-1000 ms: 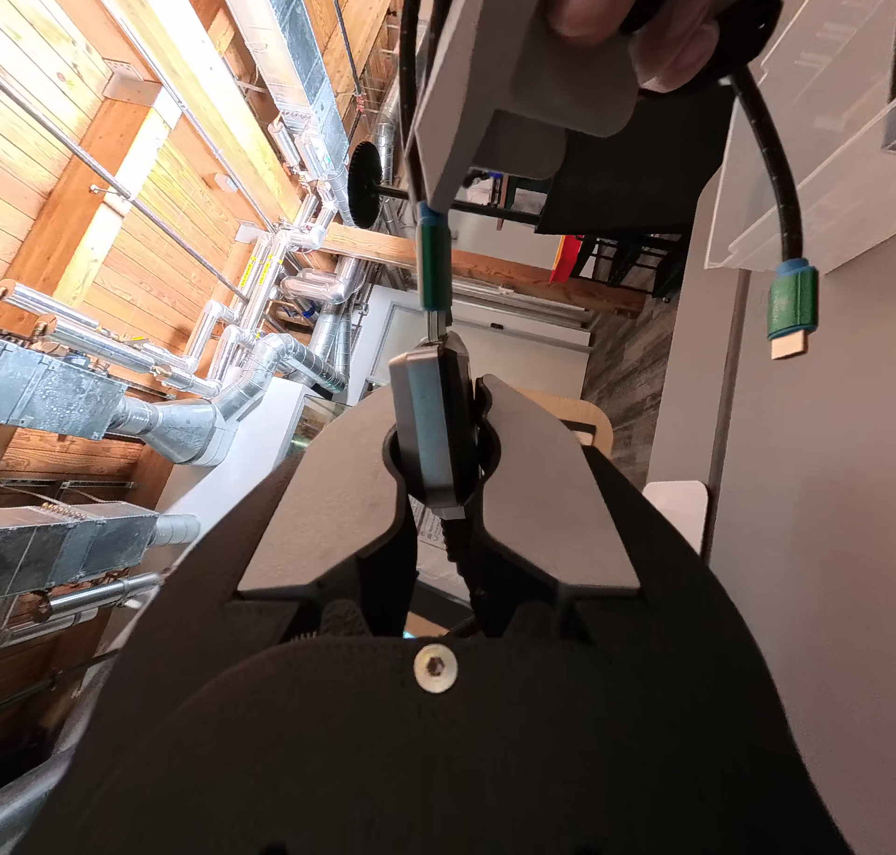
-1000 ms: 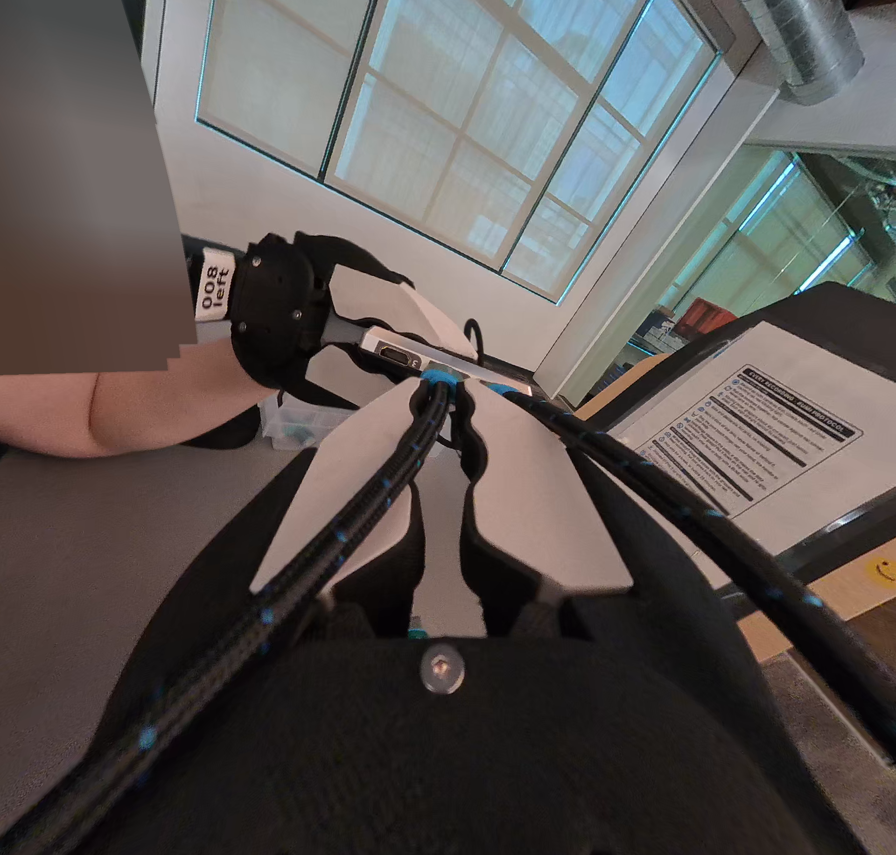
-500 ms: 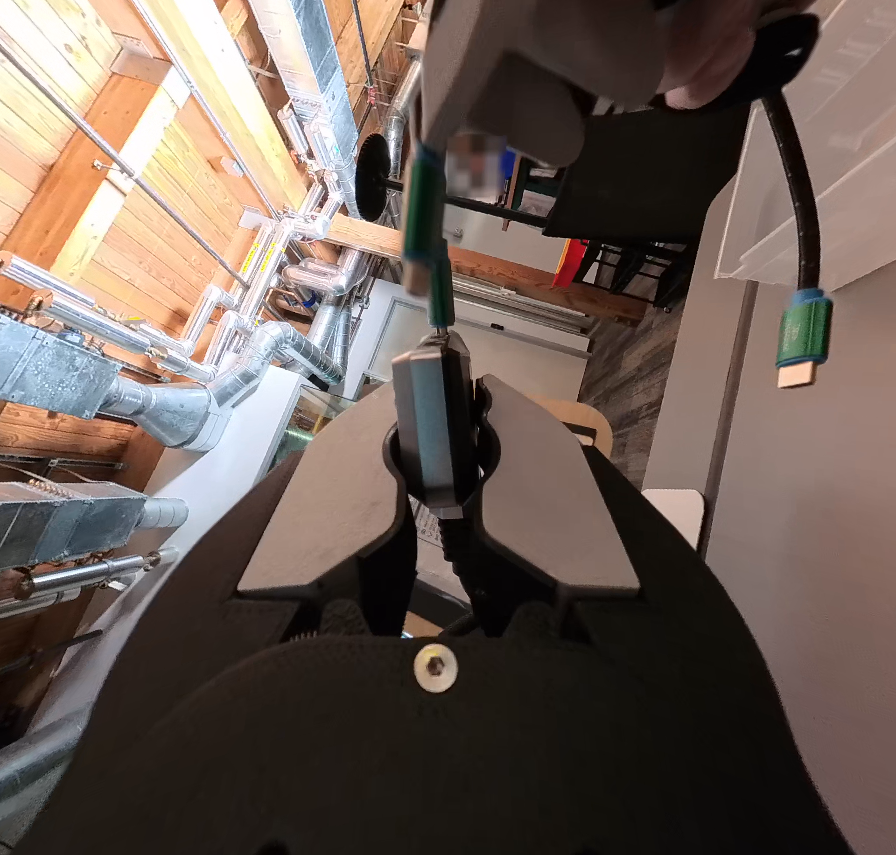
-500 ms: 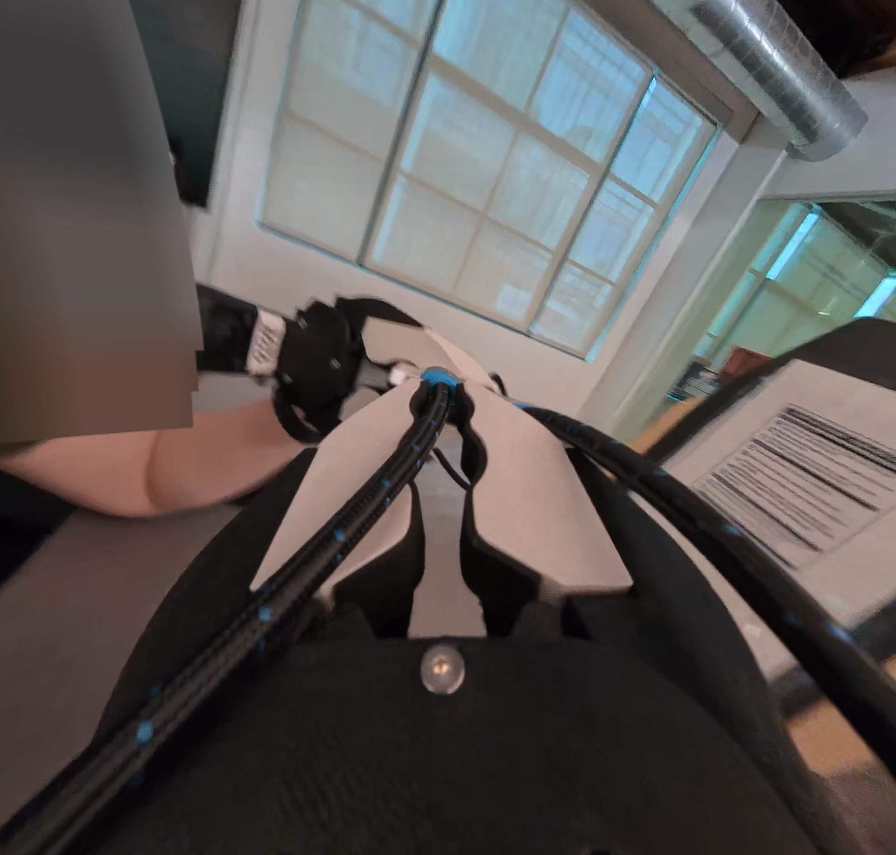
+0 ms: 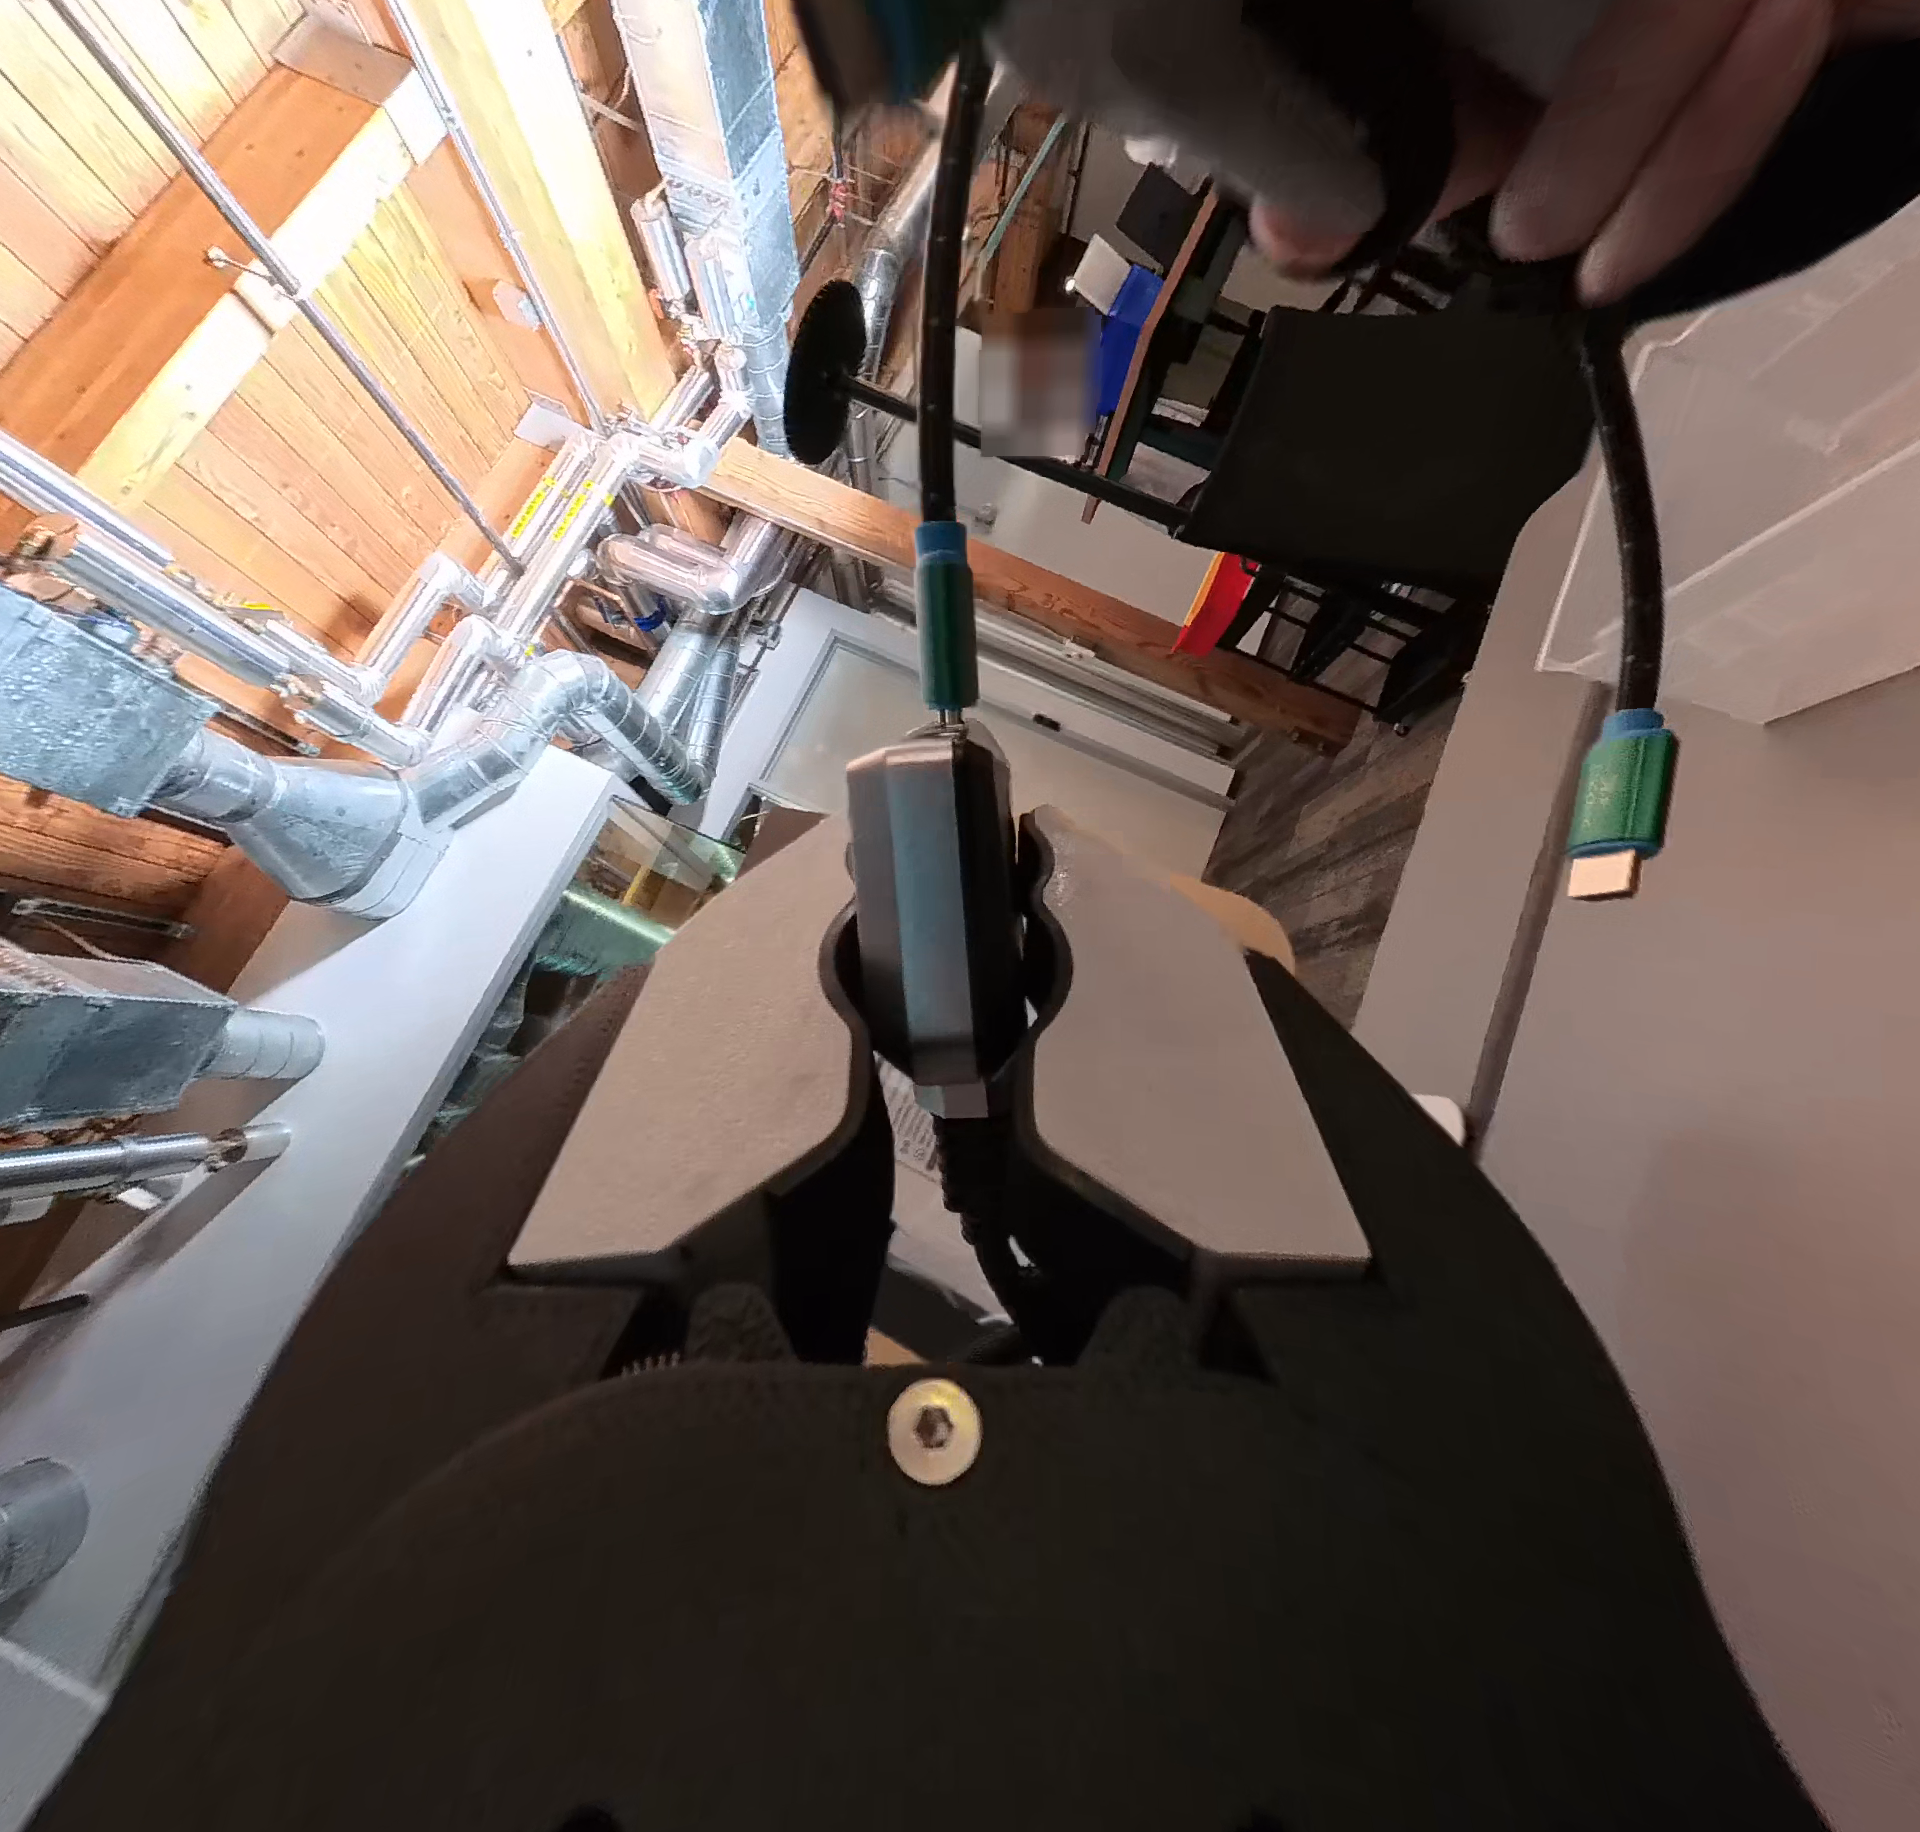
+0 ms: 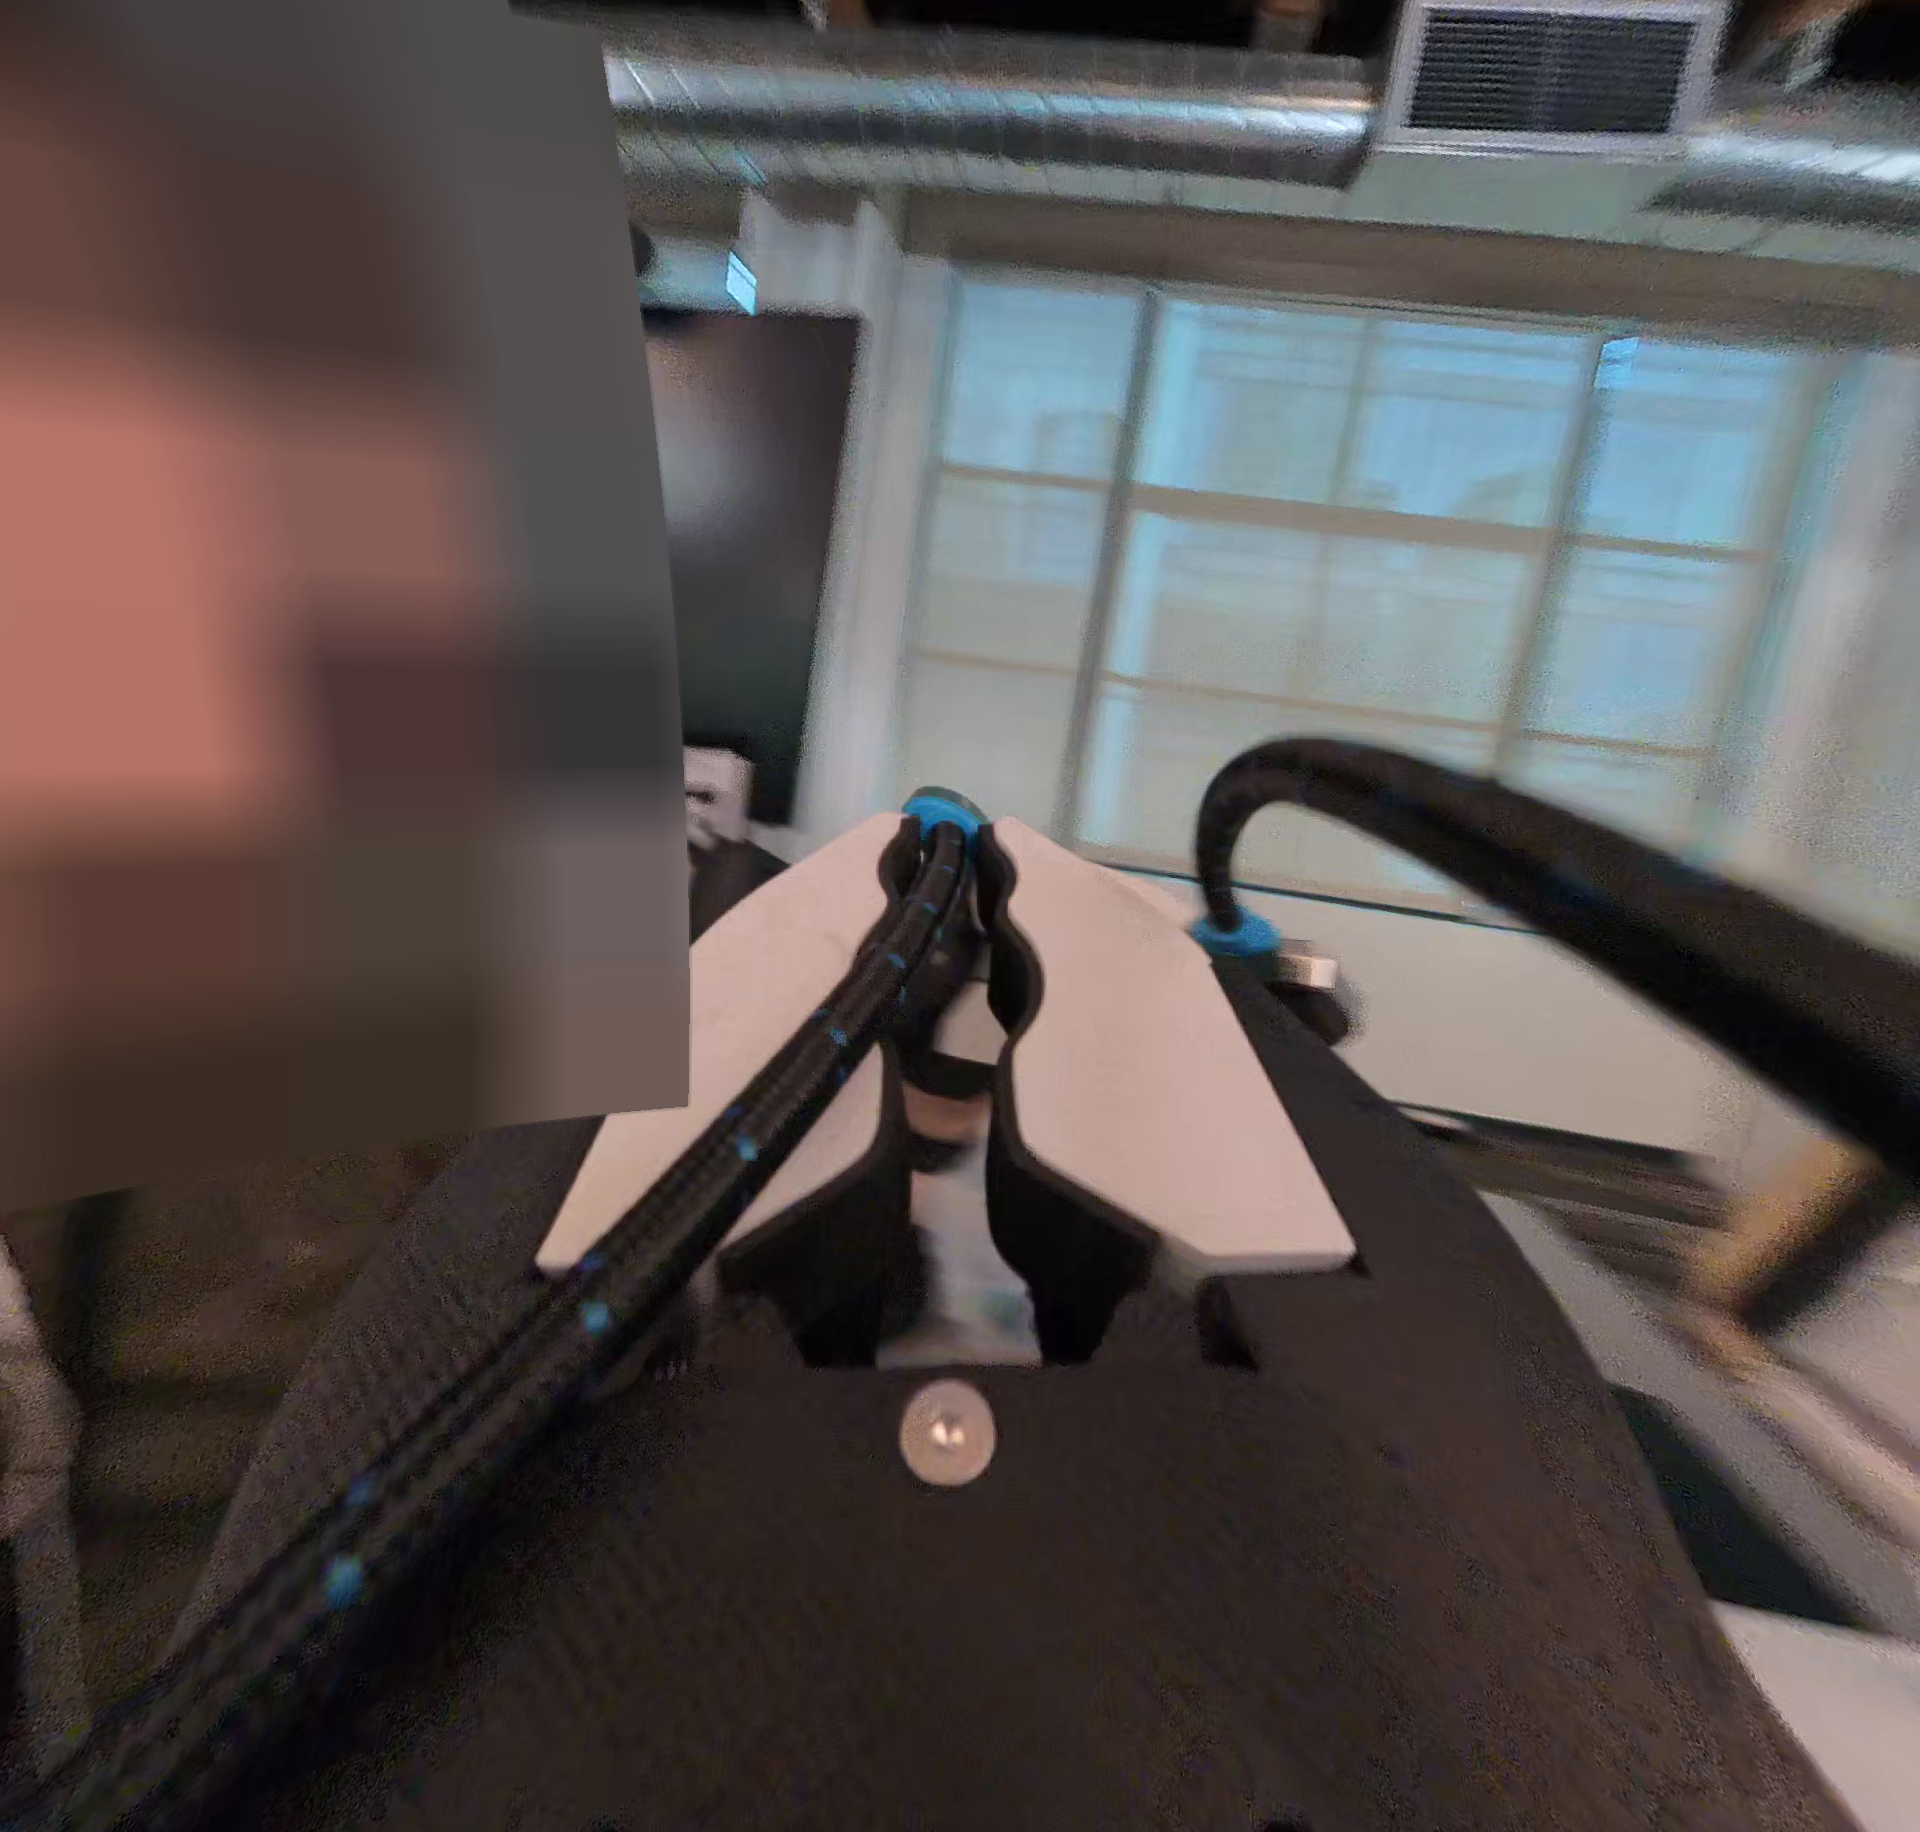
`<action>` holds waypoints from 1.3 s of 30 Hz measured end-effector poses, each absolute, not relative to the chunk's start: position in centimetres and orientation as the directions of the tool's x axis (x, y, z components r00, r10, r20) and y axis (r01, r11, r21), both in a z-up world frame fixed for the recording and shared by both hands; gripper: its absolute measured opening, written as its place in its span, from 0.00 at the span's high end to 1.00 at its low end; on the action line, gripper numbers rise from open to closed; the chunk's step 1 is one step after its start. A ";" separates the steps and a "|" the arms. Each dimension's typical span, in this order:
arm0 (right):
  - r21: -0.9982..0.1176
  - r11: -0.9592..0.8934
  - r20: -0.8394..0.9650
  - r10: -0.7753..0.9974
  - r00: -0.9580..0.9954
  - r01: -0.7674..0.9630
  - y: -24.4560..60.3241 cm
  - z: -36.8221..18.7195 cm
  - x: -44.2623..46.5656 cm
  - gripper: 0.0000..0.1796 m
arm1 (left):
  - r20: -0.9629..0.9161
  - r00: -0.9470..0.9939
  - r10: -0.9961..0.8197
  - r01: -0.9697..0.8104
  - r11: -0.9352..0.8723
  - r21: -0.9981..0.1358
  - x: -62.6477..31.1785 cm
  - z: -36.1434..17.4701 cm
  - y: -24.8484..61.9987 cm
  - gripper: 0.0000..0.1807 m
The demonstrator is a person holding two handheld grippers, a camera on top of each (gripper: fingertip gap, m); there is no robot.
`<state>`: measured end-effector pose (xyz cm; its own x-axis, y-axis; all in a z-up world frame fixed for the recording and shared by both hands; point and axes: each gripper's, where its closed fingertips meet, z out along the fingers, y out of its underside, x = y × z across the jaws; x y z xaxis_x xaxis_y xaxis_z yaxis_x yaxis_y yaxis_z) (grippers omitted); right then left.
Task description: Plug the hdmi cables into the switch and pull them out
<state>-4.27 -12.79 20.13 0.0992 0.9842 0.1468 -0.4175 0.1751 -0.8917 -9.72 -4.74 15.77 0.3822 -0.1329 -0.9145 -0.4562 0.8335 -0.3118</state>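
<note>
In the left wrist view my left gripper (image 5: 935,852) is shut on the dark grey HDMI switch (image 5: 914,909), held edge-on and pointing up. One green HDMI plug (image 5: 943,629) sits in the switch's top edge, and its black cable rises to my blurred right gripper (image 5: 1143,47) at the top, where a hand (image 5: 1662,99) holds it. A second green plug (image 5: 1621,795) hangs free on the right. In the right wrist view my right gripper (image 6: 945,837) is shut on a black braided cable (image 6: 727,1128) just behind its blue collar. Another cable end (image 6: 1236,935) loops beside it.
A clear plastic bin (image 5: 1766,494) stands on the grey table (image 5: 1714,1211) at the right of the left wrist view, with a black box (image 5: 1382,432) behind it. The right wrist view is blurred and shows a window (image 6: 1351,556) and a ceiling duct (image 6: 987,109).
My right gripper has pulled up and away from the switch with its cable end. One green plug stays in the switch. My left gripper holds still.
</note>
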 end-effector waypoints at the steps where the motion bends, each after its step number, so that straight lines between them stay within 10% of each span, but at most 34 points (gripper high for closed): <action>1: -0.887 0.304 0.244 0.947 0.208 -0.346 -12.5 19.8 -4.7 0.94 | -0.916 0.373 -0.147 -0.444 0.839 -0.315 -9.6 15.6 -4.9 0.88; 7: -0.747 0.607 0.659 0.618 0.429 0.272 -11.2 16.9 -7.1 0.94 | -0.916 0.299 -0.268 -0.326 0.874 -0.362 -8.8 14.8 -6.9 0.88; 39: -0.786 0.582 0.609 0.669 0.427 0.208 -10.9 16.8 -7.3 0.94 | -0.944 0.281 -0.174 -0.373 0.886 -0.274 -9.2 14.8 -7.0 0.88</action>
